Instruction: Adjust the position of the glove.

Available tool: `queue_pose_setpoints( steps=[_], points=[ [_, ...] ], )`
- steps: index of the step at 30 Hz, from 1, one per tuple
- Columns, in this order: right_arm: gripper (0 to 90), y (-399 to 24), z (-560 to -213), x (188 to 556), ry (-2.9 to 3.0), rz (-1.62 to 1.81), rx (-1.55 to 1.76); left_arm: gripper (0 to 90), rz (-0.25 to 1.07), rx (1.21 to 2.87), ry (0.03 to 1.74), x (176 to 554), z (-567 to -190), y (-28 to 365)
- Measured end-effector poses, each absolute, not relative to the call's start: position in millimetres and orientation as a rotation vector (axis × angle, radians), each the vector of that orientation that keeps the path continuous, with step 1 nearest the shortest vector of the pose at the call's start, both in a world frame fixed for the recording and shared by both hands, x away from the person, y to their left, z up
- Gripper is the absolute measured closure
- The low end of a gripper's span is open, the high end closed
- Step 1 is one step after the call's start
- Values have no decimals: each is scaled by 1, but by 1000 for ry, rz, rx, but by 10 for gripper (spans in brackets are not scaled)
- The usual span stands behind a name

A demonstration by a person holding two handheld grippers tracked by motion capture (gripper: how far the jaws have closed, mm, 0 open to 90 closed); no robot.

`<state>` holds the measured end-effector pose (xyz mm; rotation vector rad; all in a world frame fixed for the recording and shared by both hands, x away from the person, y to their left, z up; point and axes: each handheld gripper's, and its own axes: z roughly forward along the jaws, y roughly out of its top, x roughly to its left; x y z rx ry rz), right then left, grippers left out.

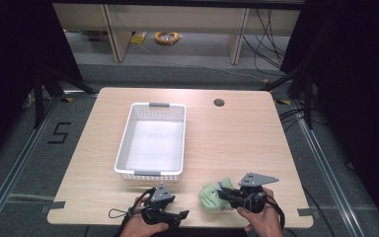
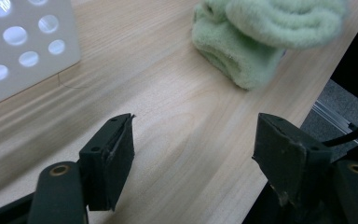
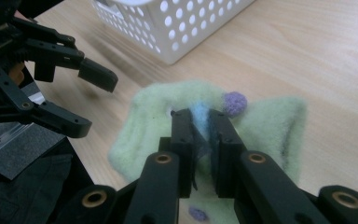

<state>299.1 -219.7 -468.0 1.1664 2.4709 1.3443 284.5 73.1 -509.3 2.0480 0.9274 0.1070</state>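
Observation:
A fuzzy pale green sock [image 1: 208, 197] with small blue and purple dots lies bunched near the table's front edge, right of centre. My right gripper [image 1: 223, 194] is shut on it; in the right gripper view its jaws [image 3: 200, 119] pinch a blue patch on the sock [image 3: 270, 126]. My left gripper [image 1: 180, 216] rests low on the table to the left of the sock, pointing toward it, and is open. In the left gripper view its jaws [image 2: 196, 123] stand wide over bare wood, with the sock [image 2: 261, 37] a short way ahead. It is also seen from the side as the left gripper [image 3: 95, 105].
A white perforated basket [image 1: 123, 148] stands empty at the middle of the wooden table, just beyond both grippers; its wall [image 2: 23, 51] is close to the left gripper. A round cable hole [image 1: 219, 102] sits near the far edge. The table's front edge is right beneath the hands.

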Motion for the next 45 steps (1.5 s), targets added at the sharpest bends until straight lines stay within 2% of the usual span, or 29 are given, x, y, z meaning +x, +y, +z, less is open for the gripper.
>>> queue_pose_setpoints(
  steps=[6, 7, 11, 14, 20, 30, 33, 37, 39, 42, 44, 45],
  points=[
    [809, -218, -476, 301, 2483, 1297, 1159, 300, 100, 2053, 923, 283, -510, 71],
    [804, -217, -478, 301, 2495, 1308, 1170, 313, 98, 2091, 887, 284, -509, 74],
    [779, -219, -481, 302, 2498, 1291, 1163, 370, 78, 2048, 902, 283, -507, 68],
    [737, -218, -482, 302, 2512, 1283, 1185, 393, 79, 2043, 861, 287, -503, 62],
    [712, -217, -482, 301, 2518, 1269, 1207, 442, 82, 2024, 820, 292, -497, 51],
    [633, -220, -481, 300, 2514, 1273, 1209, 526, 18, 2029, 803, 310, -496, 35],
    [629, -223, -481, 302, 2510, 1277, 1161, 542, 13, 2024, 816, 310, -497, 33],
    [626, -225, -480, 301, 2526, 1247, 1131, 607, -7, 2026, 797, 312, -497, 31],
    [658, -224, -482, 300, 2544, 1222, 1127, 674, -5, 2038, 797, 313, -498, 31],
    [788, -223, -483, 299, 2577, 1203, 1082, 799, 26, 2039, 781, 313, -497, 28],
    [849, -223, -480, 298, 2577, 1205, 1070, 824, 45, 2047, 751, 313, -494, 27],
    [849, -223, -480, 298, 2577, 1205, 1070, 824, 39, 2046, 751, 314, -492, 27]
  ],
)
